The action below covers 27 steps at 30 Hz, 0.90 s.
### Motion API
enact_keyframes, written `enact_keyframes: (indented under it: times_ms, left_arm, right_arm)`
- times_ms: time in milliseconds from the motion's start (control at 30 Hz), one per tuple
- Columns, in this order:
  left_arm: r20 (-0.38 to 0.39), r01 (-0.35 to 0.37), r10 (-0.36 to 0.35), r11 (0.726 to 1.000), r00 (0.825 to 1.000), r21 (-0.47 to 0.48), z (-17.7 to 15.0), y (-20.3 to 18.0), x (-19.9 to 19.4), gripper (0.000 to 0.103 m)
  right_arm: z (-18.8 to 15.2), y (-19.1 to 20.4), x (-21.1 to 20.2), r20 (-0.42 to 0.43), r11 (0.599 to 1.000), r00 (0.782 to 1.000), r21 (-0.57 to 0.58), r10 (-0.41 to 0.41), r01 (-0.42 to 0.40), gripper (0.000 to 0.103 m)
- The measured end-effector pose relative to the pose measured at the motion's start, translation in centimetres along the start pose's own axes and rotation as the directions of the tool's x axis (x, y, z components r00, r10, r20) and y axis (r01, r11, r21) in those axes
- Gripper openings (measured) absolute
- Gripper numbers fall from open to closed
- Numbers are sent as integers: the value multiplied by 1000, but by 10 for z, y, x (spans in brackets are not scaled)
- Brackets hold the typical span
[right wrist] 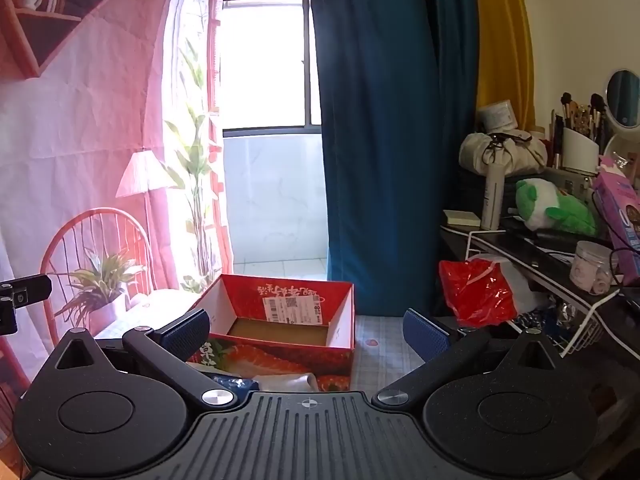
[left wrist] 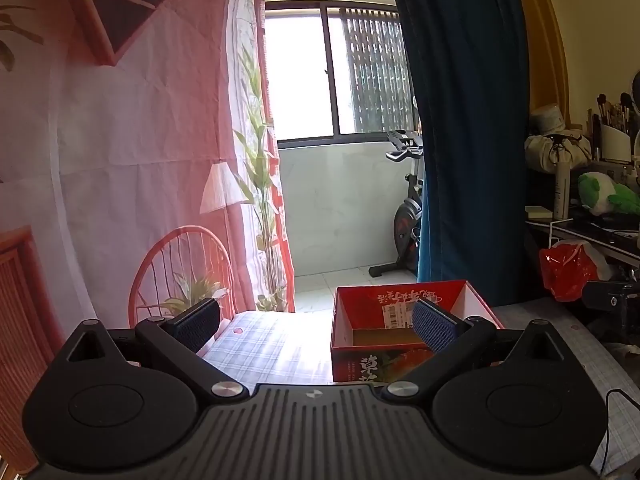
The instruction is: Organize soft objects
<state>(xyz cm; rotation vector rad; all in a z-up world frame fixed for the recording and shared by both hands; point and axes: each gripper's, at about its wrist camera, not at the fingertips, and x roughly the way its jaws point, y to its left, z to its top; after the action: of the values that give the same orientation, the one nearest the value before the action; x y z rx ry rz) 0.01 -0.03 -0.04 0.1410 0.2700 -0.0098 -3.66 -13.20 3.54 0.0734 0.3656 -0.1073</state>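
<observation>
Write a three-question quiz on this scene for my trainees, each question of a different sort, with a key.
1. True or false: the red box on the table holds soft toys.
2. Multiple choice: where does the green plush lie? A) in the box B) on the shelf at the right C) on the floor
3. Short answer: how do the jaws of the left gripper and the right gripper stand, and what do they hold?

Key:
1. False; no toys show inside, only its bare bottom.
2. B
3. Both wide open, holding nothing.
</observation>
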Motion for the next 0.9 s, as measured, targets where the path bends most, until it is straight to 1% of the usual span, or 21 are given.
enact_keyframes:
  times_ms: [900]
  left_arm:
    - [-11, 7, -7, 1000, 1000, -1, -1, 2, 2, 103]
  right_arm:
    - [0, 0, 1, -5, 1000, 1000, -2, -1, 1, 103]
